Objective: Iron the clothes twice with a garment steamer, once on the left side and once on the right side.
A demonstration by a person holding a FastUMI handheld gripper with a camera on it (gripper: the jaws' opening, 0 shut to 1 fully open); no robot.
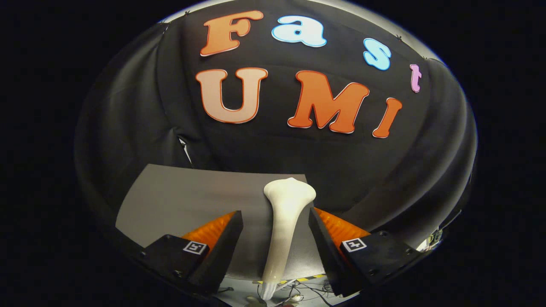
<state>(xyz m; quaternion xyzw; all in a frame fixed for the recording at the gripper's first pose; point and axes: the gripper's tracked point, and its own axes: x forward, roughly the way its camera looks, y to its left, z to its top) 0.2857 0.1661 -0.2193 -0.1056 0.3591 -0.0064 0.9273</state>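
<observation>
Steamer (285,221), a cream-white wand with a flared head, stands between the two fingers, its handle running down toward 6 o'clock and its head at 12 o'clock, just past the fingertips. The gripper (276,221) has its fingers spread: a clear gap shows between the left finger and the handle, and the right finger sits just beside it, so whether either one truly presses on the wand I cannot tell. Behind the head lies a flat grey panel (170,200), possibly the garment or a board for it; which of the two is unclear. Beyond that hangs the booth's black cloth.

By my judgement the step in hand is carrying the steamer up to the cloth, with no pass begun. Next the head should meet the grey surface on its left half, toward 10 o'clock, then run along it steadily.
</observation>
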